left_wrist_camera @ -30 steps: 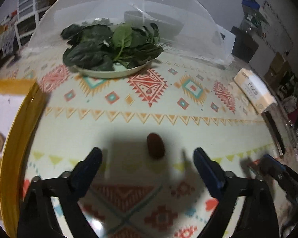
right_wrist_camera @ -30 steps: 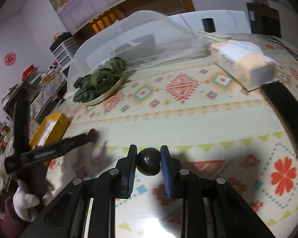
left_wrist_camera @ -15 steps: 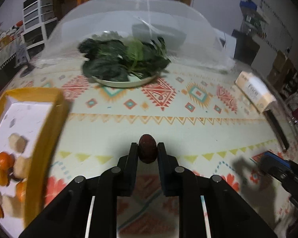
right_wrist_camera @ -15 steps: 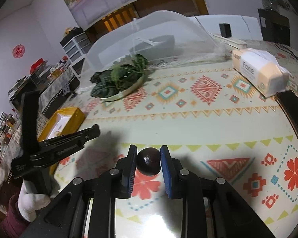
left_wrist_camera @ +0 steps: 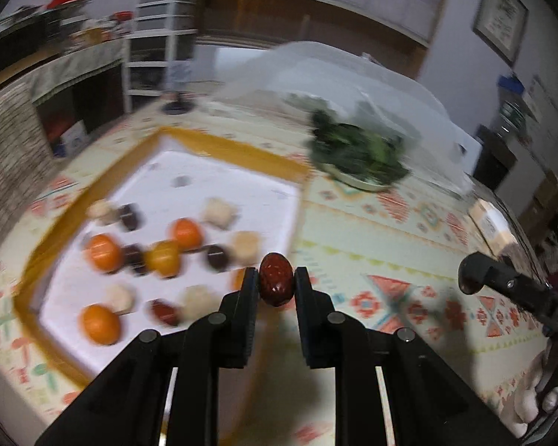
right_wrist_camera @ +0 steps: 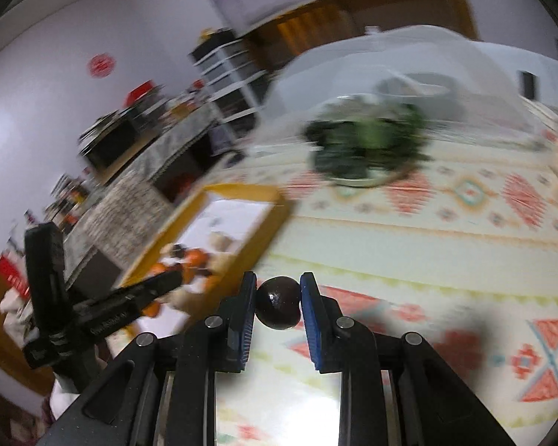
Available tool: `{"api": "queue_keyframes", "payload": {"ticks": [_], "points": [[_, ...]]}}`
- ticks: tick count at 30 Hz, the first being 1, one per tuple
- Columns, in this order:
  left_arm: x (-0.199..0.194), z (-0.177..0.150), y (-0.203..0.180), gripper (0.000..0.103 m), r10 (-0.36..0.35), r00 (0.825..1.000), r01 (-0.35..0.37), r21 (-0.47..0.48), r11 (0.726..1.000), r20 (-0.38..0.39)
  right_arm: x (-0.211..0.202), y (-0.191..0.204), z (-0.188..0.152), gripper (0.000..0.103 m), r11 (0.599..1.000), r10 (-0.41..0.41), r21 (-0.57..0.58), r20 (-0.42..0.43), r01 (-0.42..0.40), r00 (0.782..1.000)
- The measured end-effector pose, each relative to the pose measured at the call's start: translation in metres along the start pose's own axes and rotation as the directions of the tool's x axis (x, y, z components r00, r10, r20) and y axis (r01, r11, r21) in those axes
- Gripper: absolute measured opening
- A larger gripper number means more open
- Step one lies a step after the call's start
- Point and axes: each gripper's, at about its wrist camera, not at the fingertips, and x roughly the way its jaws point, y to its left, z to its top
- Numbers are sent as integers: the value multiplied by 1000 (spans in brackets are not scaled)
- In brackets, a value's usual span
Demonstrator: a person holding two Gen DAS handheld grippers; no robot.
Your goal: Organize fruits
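Tabletop [left_wrist_camera: 390, 245] wears a patterned cloth; shelves stand behind. Left claw [left_wrist_camera: 276, 282] squeezes a red date [left_wrist_camera: 276, 278] beside the yellow tray [left_wrist_camera: 219, 145]. Right claw [right_wrist_camera: 278, 297] squeezes a dark fruit [right_wrist_camera: 278, 303].

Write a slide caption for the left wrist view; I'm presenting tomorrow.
Left gripper clamps a red date beside the yellow tray of fruit.

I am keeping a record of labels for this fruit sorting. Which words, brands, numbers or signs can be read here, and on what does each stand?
No text can be read; both views are motion-blurred.
White print on the side of the left gripper: too blurred.
White letters on the side of the right gripper: cut off, unreadable.
Tissue pack: label blurred.
Red round wall signs: blurred.
Framed wall sheet: too small.
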Motion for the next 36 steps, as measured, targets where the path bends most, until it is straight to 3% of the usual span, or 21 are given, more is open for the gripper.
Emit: {"api": "queue_keyframes", "payload": {"ticks": [6,13,14,17,23,31,36], "points": [[-3,-16,42,19,67,998,-68,-36,997,-16,63,53,-8,26,996,74,-51,-111,-80,991],[-3,-27,72,19,69,997,-71,-78,994,-26,107,75,-24,26,994,64,-72,-197,-79,978],[-3,-27,74,23,67,997,-69,-86,994,-25,112,78,-26,26,994,55,-81,-205,-73,977],[-4,-27,81,51,55,998,-56,-119,991,-16,121,83,-27,27,994,42,-93,-220,-63,975],[-19,-24,88,72,67,997,-61,-158,986,30,128,87,-34,27,993,17,-112,-226,-43,974],[-33,-20,89,73,85,994,-71,-178,981,72,119,87,-41,38,992,51,-101,-218,-75,975],[-39,-20,74,79,143,984,-129,-132,983,103,97,82,-40,42,993,31,-104,-154,-48,988]]}}
